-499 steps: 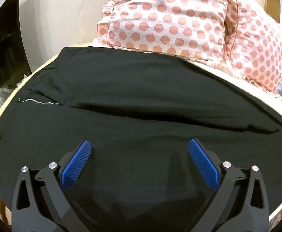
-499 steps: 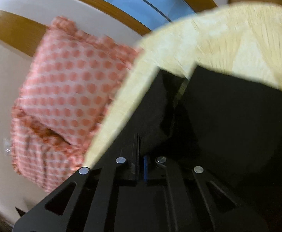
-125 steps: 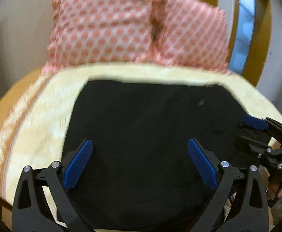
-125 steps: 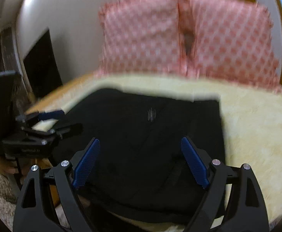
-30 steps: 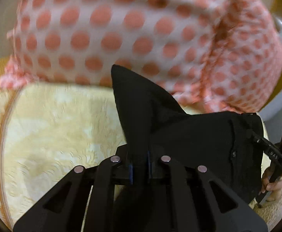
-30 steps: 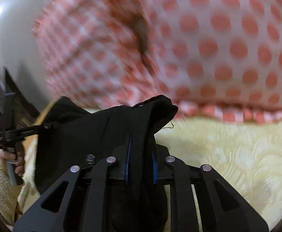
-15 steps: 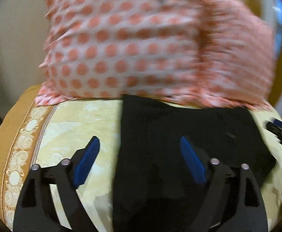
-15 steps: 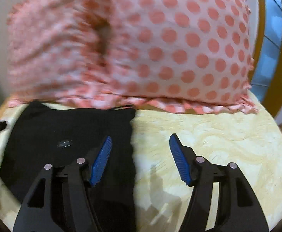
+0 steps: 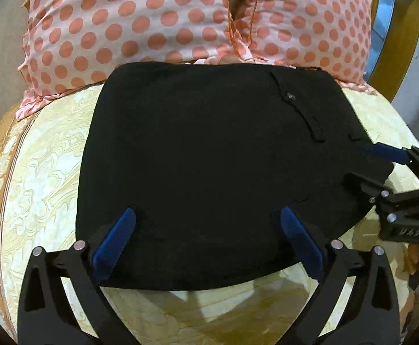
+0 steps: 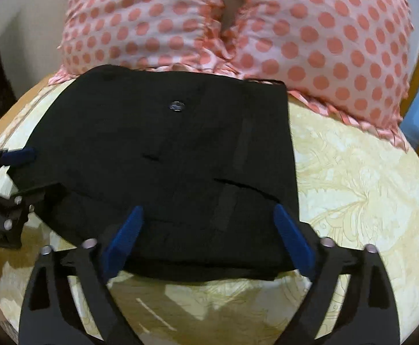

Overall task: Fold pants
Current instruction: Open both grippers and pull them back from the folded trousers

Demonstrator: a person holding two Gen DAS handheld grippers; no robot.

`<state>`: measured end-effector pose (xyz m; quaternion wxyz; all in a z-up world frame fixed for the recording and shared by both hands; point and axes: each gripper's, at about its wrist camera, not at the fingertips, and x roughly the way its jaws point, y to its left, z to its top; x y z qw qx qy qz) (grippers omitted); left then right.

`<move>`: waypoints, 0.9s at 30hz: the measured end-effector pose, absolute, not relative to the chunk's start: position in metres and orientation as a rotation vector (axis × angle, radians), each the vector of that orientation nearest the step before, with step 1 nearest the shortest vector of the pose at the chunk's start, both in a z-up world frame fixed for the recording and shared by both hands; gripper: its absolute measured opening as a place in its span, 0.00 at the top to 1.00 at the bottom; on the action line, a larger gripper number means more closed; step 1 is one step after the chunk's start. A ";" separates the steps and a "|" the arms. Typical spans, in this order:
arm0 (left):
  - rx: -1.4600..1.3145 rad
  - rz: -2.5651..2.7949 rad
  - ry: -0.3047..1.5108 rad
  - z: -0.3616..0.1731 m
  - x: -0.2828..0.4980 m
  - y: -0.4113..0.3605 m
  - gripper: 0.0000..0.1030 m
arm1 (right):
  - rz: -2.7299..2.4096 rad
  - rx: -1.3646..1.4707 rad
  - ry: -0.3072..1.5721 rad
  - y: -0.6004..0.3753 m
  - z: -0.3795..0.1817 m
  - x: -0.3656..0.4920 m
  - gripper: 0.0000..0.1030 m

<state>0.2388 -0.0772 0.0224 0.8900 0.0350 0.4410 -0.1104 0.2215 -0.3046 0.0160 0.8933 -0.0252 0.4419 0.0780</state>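
The black pants [image 9: 209, 155] lie folded into a compact rectangle on the cream bedspread, their far edge against the pillows; they also show in the right wrist view [image 10: 174, 166]. A metal button [image 10: 175, 105] shows on the top layer. My left gripper [image 9: 206, 238] is open and empty, hovering over the near edge of the fold. My right gripper [image 10: 206, 233] is open and empty over the near right part. Each gripper shows in the other's view, the right one [image 9: 382, 169] at the pants' right edge, the left one [image 10: 11, 169] at their left edge.
Two pink polka-dot pillows [image 9: 151, 20] stand behind the pants. The cream patterned bedspread [image 9: 42, 172] surrounds the fold, with bare room to the right [image 10: 361, 189]. A wooden frame and window [image 9: 387, 34] are at the far right.
A second ago both grippers were shut on pants fabric, carrying it towards the pillows. They have since opened, let go and drawn back; the pants now lie flat, folded.
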 end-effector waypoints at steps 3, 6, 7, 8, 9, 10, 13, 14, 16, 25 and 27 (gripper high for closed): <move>0.029 -0.212 0.895 0.031 0.226 -0.069 0.02 | 0.126 0.042 0.885 -0.315 0.025 0.201 0.04; 0.036 -0.160 0.829 0.043 0.196 -0.055 0.02 | 0.114 0.076 0.823 -0.318 0.033 0.171 0.03; 0.045 -0.135 0.809 0.044 0.186 -0.050 0.02 | 0.126 0.094 0.813 -0.317 0.033 0.158 0.01; 0.052 -0.111 0.796 0.045 0.174 -0.046 0.02 | 0.134 0.099 0.810 -0.316 0.032 0.156 0.01; 0.053 -0.098 0.796 0.045 0.170 -0.042 0.02 | 0.139 0.097 0.808 -0.313 0.030 0.147 0.01; 0.049 -0.080 0.803 0.043 0.161 -0.038 0.02 | 0.146 0.086 0.803 -0.308 0.027 0.139 0.01; 0.023 -0.057 0.828 0.033 0.141 -0.030 0.02 | 0.159 0.049 0.792 -0.293 0.019 0.120 0.01; 0.016 -0.055 0.835 0.029 0.137 -0.028 0.02 | 0.160 0.036 0.794 -0.289 0.017 0.117 0.01; 0.005 -0.053 0.849 0.023 0.129 -0.025 0.02 | 0.164 0.019 0.799 -0.280 0.012 0.113 0.01; 0.010 -0.049 0.870 0.007 0.110 -0.025 0.02 | 0.139 0.055 0.824 -0.276 0.001 0.100 0.01; 0.031 -0.039 0.862 0.006 0.107 -0.027 0.02 | 0.128 0.051 0.819 -0.275 0.000 0.098 0.01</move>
